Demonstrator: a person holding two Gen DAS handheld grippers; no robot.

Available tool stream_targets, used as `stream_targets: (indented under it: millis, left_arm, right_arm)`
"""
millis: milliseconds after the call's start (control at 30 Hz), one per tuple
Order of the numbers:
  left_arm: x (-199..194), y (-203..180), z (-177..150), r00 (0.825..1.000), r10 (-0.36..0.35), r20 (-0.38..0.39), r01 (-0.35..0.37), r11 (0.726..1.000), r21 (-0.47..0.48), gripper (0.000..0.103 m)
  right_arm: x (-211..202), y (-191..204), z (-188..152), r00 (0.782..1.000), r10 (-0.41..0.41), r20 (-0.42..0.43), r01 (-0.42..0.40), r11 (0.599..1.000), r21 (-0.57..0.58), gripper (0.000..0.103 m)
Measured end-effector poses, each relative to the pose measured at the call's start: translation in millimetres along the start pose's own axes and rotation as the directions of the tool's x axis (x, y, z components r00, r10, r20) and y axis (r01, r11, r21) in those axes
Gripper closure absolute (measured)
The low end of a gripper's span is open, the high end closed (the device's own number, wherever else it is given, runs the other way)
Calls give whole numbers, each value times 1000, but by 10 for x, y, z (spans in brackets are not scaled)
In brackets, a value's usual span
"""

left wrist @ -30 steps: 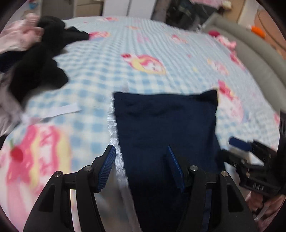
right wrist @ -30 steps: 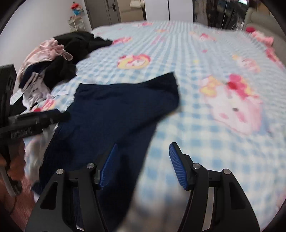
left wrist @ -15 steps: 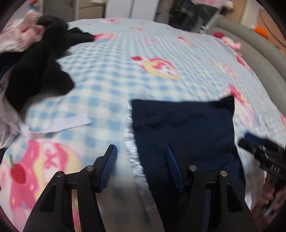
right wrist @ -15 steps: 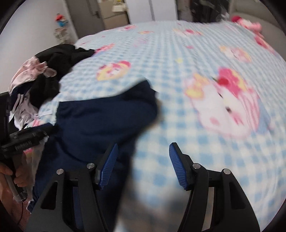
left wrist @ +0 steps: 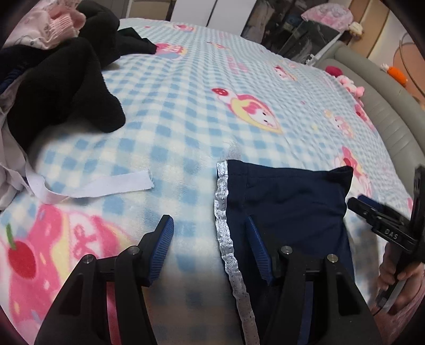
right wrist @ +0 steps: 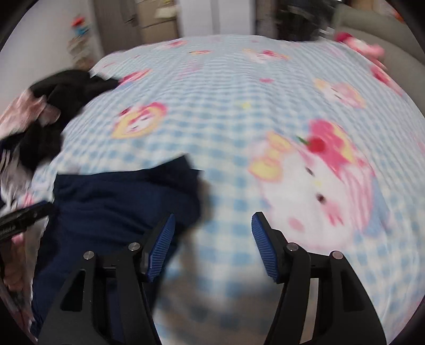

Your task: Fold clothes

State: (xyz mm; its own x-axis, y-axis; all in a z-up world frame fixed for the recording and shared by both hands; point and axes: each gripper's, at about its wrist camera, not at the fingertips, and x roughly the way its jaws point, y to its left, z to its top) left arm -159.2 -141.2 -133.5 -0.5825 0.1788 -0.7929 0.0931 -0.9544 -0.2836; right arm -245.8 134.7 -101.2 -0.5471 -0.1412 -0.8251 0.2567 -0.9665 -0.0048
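My left claw [left wrist: 209, 245] hangs with its jaws apart and nothing pinched between them, over the silver lace trim [left wrist: 225, 233] that runs down the left edge of the navy garment [left wrist: 287, 201]. One blue pad [left wrist: 160, 249] sits over the bare blanket, the other over the dark cloth. The navy garment lies flat on the bed's blue-checked cartoon blanket [left wrist: 202, 87] in the lower right of the left wrist view, its far corner pointing up toward the right. My right claw [right wrist: 212, 238] is likewise spread and empty in its own blurred view, straddling the right edge of that garment: its left pad is over the navy fabric, its right pad over the blanket near a pink cartoon print [right wrist: 318, 175]. In the left wrist view my right claw shows at the right edge, held in my hand [left wrist: 398, 278]. A heap of black clothing [left wrist: 66, 87] with something pink [left wrist: 50, 24] on it fills the upper left, and a white fabric strip [left wrist: 106, 185] lies on the blanket at left centre.
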Motion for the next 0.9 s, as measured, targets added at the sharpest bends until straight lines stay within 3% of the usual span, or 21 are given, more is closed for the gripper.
stream_targets:
  millis: [67, 200, 267, 333, 400, 533, 633, 733, 800, 900]
  left_arm:
    - [42, -9, -5, 1000, 17, -11, -17, 1000, 8, 44]
    - [65, 43, 35, 1000, 28, -9, -28, 999, -16, 44]
    - [3, 73, 51, 999, 8, 36, -7, 999, -39, 44]
    - [-97, 91, 74, 994, -36, 101, 42, 997, -58, 44]
    - [-100, 67, 85, 993, -66, 103, 71, 996, -52, 44]
    - [127, -52, 33, 996, 87, 23, -87, 996, 24, 44]
    - [-13, 57, 75, 993, 97, 64, -92, 993, -70, 44]
    - [-267, 136, 88, 991, 57, 122, -43, 993, -110, 45]
    - [-391, 155, 46, 991, 11, 131, 5, 992, -125, 45]
    - [-472, 88, -85, 995, -40, 94, 51, 992, -118, 45]
  right_arm:
    - [185, 74, 68, 998, -46, -43, 44, 998, -44, 41]
    - [356, -148, 241, 998, -23, -57, 28, 995, 98, 41]
    - [292, -248, 296, 1000, -9, -29, 14, 987, 158, 41]
    - [161, -227, 305, 1000, -15, 19, 13, 989, 144, 41]
    - [38, -173, 293, 998, 6, 59, -13, 993, 118, 41]
    - [62, 141, 215, 998, 66, 14, -66, 998, -19, 40]
    - [283, 296, 163, 998, -29, -63, 24, 997, -75, 41]
    - [202, 301, 147, 998, -59, -37, 57, 997, -41, 40]
    - [-73, 295, 108, 999, -19, 31, 19, 1000, -10, 40]
    - [-379, 390, -106, 997, 64, 48, -63, 998, -17, 40]
